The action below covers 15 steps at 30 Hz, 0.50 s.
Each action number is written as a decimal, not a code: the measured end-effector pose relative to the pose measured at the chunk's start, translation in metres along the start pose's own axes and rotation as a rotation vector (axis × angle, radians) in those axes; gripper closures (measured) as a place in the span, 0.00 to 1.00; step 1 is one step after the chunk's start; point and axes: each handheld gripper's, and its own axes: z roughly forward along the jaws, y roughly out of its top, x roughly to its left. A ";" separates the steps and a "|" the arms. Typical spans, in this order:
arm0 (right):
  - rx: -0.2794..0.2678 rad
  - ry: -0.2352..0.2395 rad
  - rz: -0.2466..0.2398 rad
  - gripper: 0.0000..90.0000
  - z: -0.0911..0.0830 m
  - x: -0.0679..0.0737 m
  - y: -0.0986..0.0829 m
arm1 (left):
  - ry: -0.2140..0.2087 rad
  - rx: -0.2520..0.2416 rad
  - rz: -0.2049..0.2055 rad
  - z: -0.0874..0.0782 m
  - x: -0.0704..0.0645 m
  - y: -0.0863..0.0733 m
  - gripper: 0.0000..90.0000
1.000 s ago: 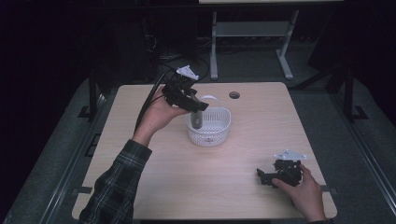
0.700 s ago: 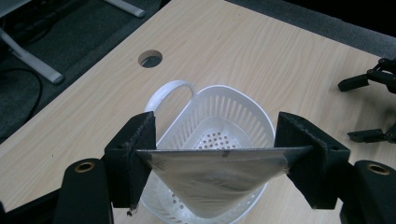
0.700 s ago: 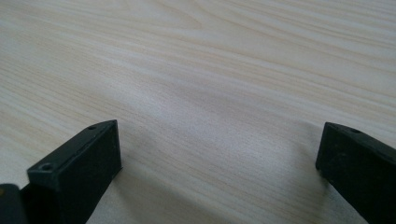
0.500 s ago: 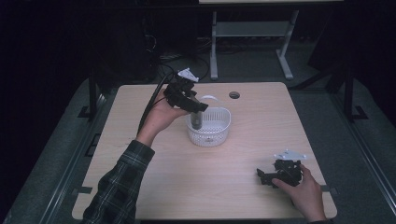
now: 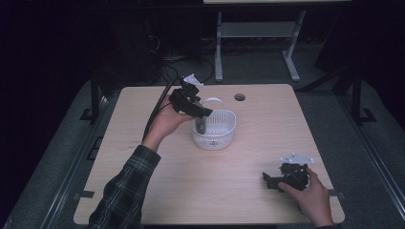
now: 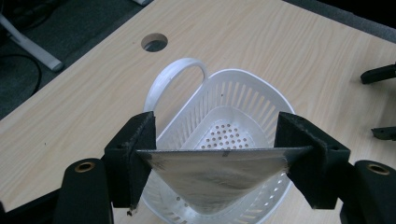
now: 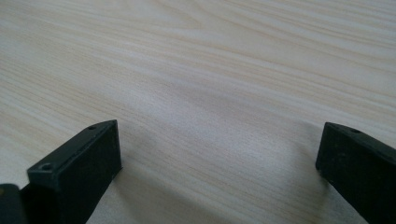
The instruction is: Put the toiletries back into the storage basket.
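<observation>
Your left gripper (image 6: 219,161) pinched a thin, stiff metal piece (image 6: 219,175) edgewise above the basket (image 6: 233,93); light, slippery. Right gripper (image 7: 219,154) fingers rested spread on the bench (image 7: 210,70).

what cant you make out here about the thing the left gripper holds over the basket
- Grey piece: left gripper view cuts off its lower tip; what it is, unclear.
- High view: same piece small and dark, partly behind the left gripper.
- White basket: near floor hidden by the piece.
</observation>
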 end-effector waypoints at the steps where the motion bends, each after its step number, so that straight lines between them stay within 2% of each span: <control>1: 0.000 0.000 0.000 0.00 0.000 0.000 0.000 | -0.002 0.002 -0.001 0.001 0.000 -0.001 0.32; 15: 0.000 -0.001 0.000 0.00 0.000 0.000 0.000 | 0.004 0.021 -0.012 0.014 0.002 -0.012 0.32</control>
